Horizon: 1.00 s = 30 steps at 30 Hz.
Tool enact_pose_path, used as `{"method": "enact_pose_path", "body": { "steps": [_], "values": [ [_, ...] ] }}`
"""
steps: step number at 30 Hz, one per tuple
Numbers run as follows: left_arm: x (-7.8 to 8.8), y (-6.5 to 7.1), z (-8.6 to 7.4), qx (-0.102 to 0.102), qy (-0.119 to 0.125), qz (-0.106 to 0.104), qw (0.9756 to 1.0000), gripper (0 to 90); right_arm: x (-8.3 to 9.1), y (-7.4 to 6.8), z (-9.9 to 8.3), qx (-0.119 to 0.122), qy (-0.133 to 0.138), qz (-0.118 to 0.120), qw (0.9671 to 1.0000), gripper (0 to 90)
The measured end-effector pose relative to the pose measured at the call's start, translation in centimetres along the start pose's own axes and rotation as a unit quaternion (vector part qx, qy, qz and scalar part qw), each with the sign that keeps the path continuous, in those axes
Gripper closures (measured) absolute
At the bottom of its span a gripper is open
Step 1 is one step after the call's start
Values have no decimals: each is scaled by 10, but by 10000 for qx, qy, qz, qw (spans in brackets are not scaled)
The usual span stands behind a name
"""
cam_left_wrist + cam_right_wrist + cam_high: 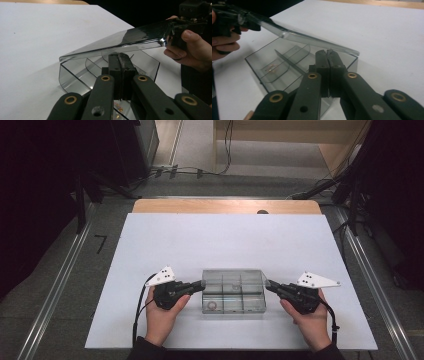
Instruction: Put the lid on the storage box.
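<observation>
Box: we've got a clear plastic box (233, 292) sitting low and centre in the high view, on the white desk (225, 240), long side towards the person.
Lid: the lid (140, 35) stands tilted up off the box, and we can look under it into the compartments.
Left hand-held gripper: here's the left hand-held gripper (200, 285) at the box's left end, jaws pressed together. At the upper left of the right gripper view the lid's end runs into them, so we read it as pinching the lid.
Right hand-held gripper: over at the right end, the right hand-held gripper (268, 284) is also pressed together, and at the upper right of the left gripper view it nips the lid's far corner.
Contents: we spot small bits (270, 67) lying in one compartment, loose by the look of them.
Handling: we judge this thing light, stiff, thin-walled and slick. It could slide on the desk or crack if squeezed hard, and a jolt would scatter the bits.
Where to grip: we'd take the lid by its short end edges, as now, and raise both ends evenly so the hinge isn't twisted.
</observation>
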<state>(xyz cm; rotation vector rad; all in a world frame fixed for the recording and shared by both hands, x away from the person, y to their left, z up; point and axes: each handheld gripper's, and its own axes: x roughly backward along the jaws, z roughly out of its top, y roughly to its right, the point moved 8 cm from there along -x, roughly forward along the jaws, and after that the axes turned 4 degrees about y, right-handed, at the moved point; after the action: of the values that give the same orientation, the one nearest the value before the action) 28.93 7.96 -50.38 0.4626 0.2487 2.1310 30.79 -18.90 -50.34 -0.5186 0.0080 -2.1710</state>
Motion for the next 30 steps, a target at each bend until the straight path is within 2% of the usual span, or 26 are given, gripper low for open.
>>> {"method": "enact_pose_path", "body": {
  "steps": [3, 20, 30],
  "values": [
    [1, 1, -2, -10, 11, -13, 10000, 897, 1, -5, -2, 24, 1, 77, 10000, 880],
    [11, 9, -11, -73, -8, -11, 10000, 896, 12, -15, -10, 142, 45, 158, 9998, 881],
    [16, 11, -17, 0, -89, 2, 10000, 896, 16, -18, -20, 190, -21, 202, 9996, 881]
  ]
}}
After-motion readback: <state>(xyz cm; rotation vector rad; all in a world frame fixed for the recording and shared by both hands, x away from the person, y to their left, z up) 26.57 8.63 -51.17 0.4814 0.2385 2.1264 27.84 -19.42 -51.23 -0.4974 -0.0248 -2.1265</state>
